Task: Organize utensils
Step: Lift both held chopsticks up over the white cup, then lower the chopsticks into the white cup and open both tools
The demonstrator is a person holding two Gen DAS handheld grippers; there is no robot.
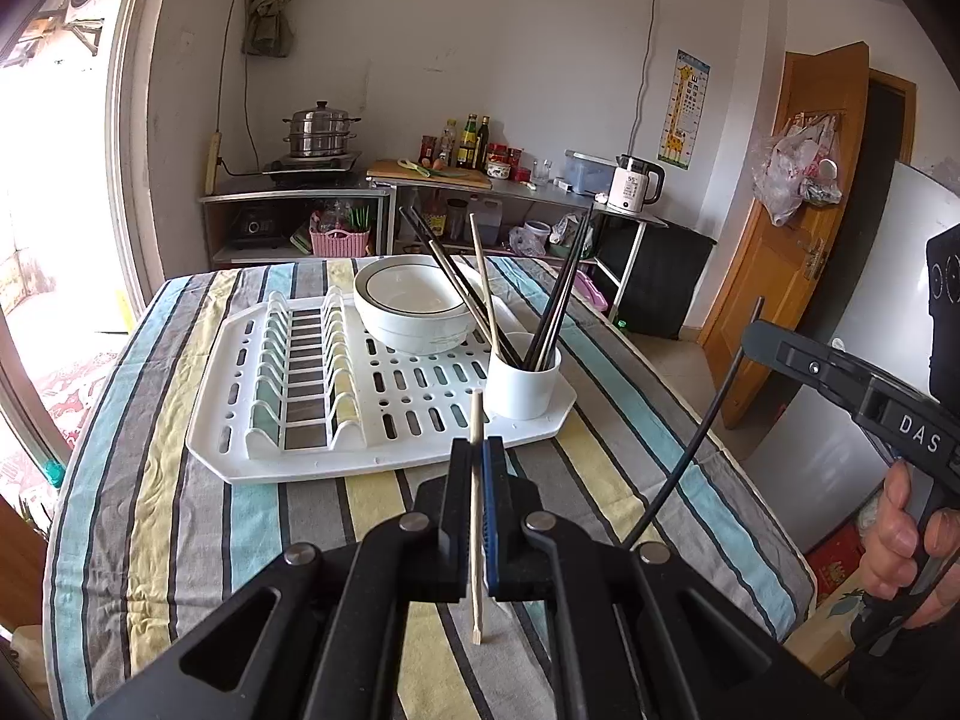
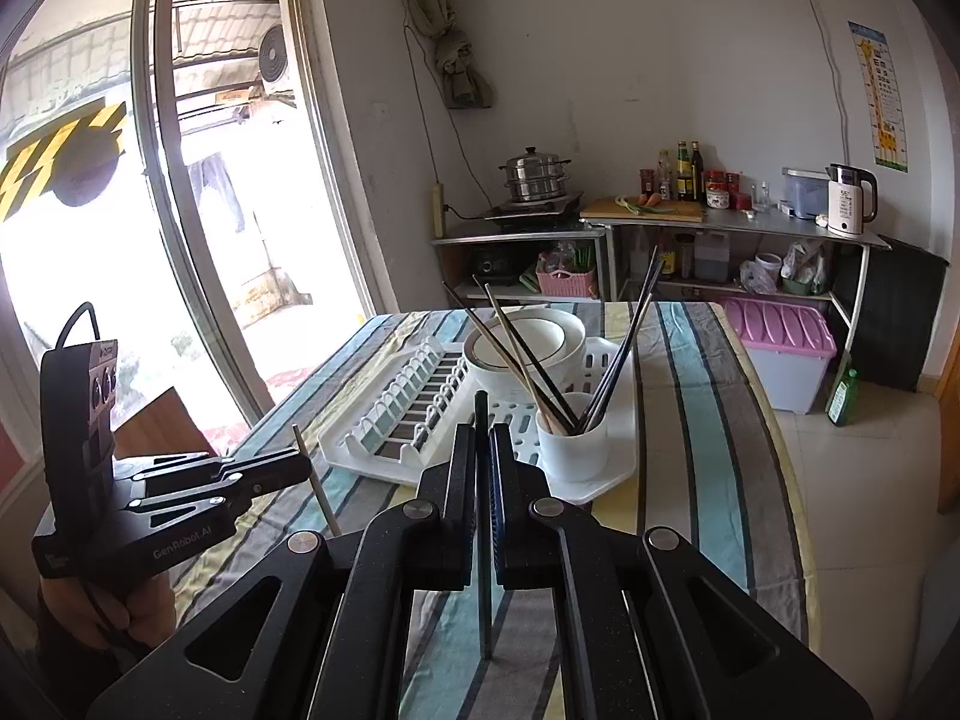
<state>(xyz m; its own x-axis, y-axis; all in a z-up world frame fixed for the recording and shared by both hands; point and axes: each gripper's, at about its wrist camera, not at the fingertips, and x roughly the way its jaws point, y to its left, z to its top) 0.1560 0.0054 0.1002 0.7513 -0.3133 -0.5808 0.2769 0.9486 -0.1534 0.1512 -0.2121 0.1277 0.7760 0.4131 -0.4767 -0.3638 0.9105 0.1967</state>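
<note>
A pale wooden chopstick [image 1: 475, 516] stands upright, clenched in the left gripper [image 1: 478, 450], and a dark chopstick [image 2: 483, 516] is clamped likewise in the right gripper [image 2: 482, 438]. Both hang above a striped tablecloth [image 1: 180, 528] in a kitchen. At twelve o'clock, one white cup [image 1: 523, 381] of chopsticks stands on one white drying rack [image 1: 336, 456] beside stacked bowls [image 1: 414, 309].

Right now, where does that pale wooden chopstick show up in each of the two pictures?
Left wrist view: the pale wooden chopstick stands upright at bottom centre, clamped in the left tongs.
Right wrist view: the same chopstick is at lower left, slanting through the left tongs.
Shared landmark: the white cup of chopsticks on the white rack, beyond it in both.
</note>
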